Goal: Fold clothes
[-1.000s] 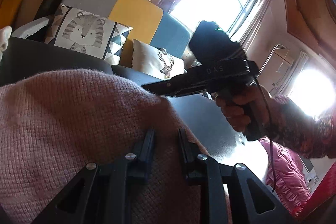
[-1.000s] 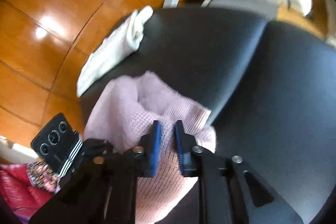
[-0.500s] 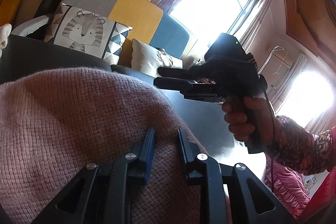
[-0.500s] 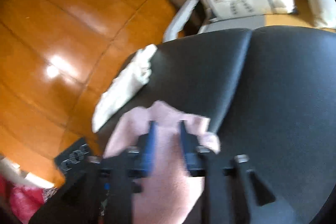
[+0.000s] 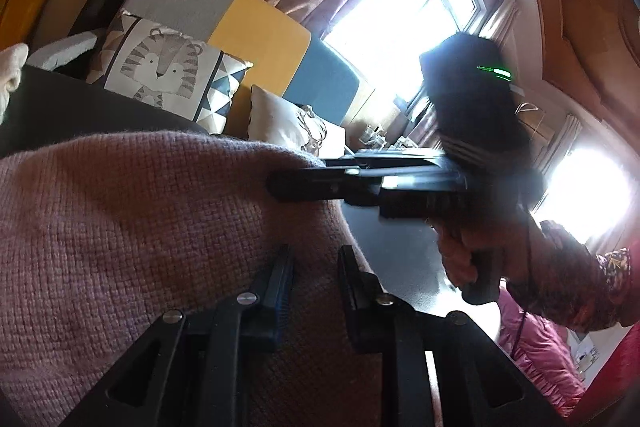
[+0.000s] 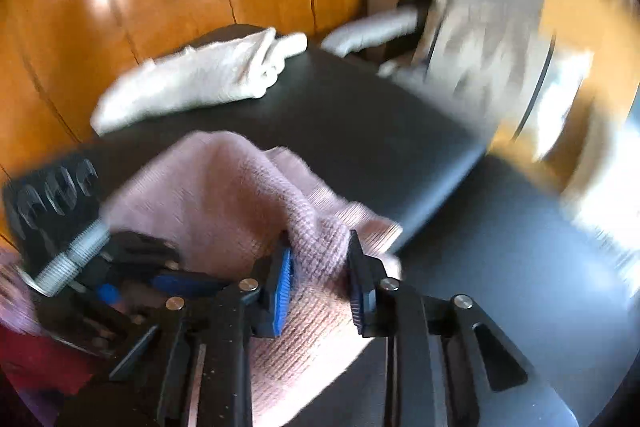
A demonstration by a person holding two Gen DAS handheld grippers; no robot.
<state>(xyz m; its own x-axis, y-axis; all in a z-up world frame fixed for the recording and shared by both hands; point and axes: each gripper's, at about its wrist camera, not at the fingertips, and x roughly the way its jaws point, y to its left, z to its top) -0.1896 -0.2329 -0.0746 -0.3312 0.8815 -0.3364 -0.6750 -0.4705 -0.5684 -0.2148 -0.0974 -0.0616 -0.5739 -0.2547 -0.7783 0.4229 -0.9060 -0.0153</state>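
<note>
Holding the pink knitted sweater [image 5: 132, 227] on the black table [image 6: 360, 131], our left tool [image 5: 314, 259] pinches it; our right tool [image 6: 320, 259] has just been closing around a fold. A folded white cloth [image 6: 192, 79] lies beyond; the cushions blur.

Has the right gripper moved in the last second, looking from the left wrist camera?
Yes. The right gripper pulled back toward the window, then returned to the pink sweater; its jaws have just been closing, with knit between them.
</note>
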